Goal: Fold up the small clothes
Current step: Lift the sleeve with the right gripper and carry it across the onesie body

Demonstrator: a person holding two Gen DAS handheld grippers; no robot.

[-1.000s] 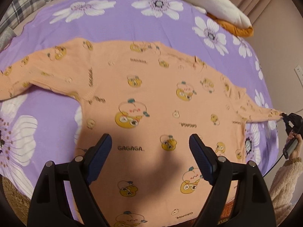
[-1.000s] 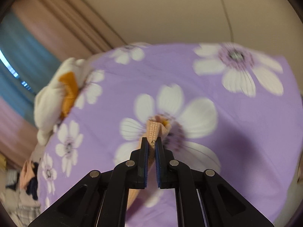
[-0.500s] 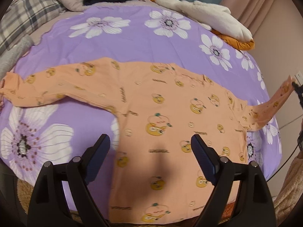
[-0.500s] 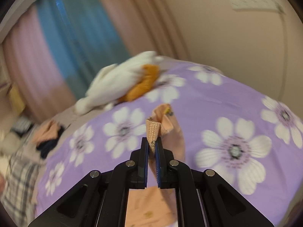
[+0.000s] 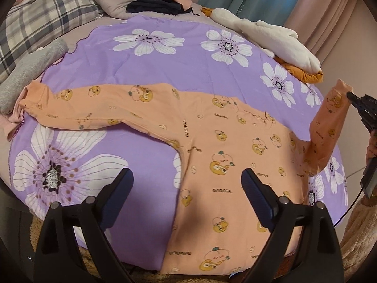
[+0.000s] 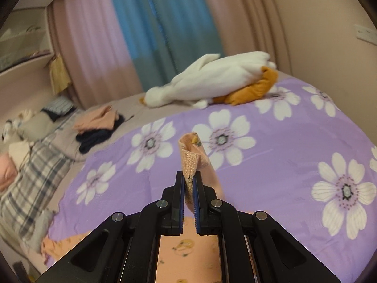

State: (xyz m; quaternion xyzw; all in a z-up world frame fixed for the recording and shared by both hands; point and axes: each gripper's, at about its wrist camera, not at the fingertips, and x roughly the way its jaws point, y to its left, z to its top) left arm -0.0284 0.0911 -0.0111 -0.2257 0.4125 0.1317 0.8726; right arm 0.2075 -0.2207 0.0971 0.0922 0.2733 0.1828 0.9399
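An orange long-sleeved child's top point(image 5: 219, 155) with cartoon bear prints lies flat on the purple flowered sheet point(image 5: 146, 75). Its left sleeve point(image 5: 70, 108) is stretched out flat. My right gripper point(image 6: 189, 179) is shut on the cuff of the right sleeve point(image 6: 188, 158) and holds it lifted above the bed; it also shows at the right edge of the left wrist view point(image 5: 353, 99), with the sleeve point(image 5: 326, 127) standing up. My left gripper point(image 5: 187, 184) is open and empty, hovering above the top's lower body.
A white and orange plush duck point(image 5: 278, 44) lies at the far right of the bed. Folded pink and dark clothes point(image 5: 162, 2) sit at the back by a plaid blanket point(image 5: 40, 23). A grey garment point(image 5: 28, 70) lies at the left edge. Curtains hang behind.
My right gripper has lifted the right sleeve cuff off the bed and swung it up and inward. My left gripper has drawn back and higher, staying open.
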